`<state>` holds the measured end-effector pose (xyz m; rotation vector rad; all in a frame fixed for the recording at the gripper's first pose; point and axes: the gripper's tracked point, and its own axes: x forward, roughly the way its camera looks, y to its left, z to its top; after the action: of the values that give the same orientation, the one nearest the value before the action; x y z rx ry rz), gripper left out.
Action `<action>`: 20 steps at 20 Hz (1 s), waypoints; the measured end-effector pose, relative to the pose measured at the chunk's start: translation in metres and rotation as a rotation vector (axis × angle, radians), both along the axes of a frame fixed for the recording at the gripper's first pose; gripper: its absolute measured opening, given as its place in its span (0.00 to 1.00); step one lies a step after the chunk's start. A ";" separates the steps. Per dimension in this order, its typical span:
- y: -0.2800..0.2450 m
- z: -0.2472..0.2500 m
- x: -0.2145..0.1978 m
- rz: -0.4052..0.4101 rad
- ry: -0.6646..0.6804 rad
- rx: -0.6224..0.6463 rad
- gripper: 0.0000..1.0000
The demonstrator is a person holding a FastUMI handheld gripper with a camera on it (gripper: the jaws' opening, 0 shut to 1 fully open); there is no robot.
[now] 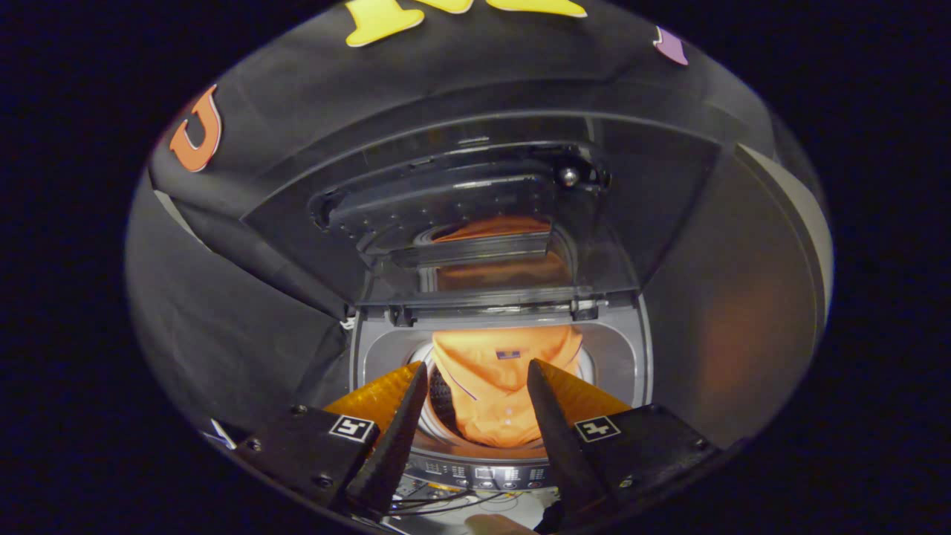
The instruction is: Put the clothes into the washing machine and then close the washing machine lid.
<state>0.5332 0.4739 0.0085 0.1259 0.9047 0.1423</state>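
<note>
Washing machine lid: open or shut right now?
Open. The dark glass-panelled lid stands raised behind the drum, the orange shirt exposed beyond the open gripper.

walls: black cloth draped all round, creased, hanging in folds | right side: a pale panel edge peeks out past the cloth | light: pretty dim, warm orange glow on the dark surface at right | bottom: bit of white surface with thin black cables lying on it
</note>
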 end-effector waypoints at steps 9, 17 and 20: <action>0.001 0.008 -0.012 0.016 -0.047 -0.026 0.83; 0.005 0.066 -0.004 0.033 -0.212 -0.060 0.84; 0.011 0.095 0.003 0.046 -0.286 -0.068 0.86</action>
<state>0.5358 0.4846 0.1038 0.0207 0.6269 0.1674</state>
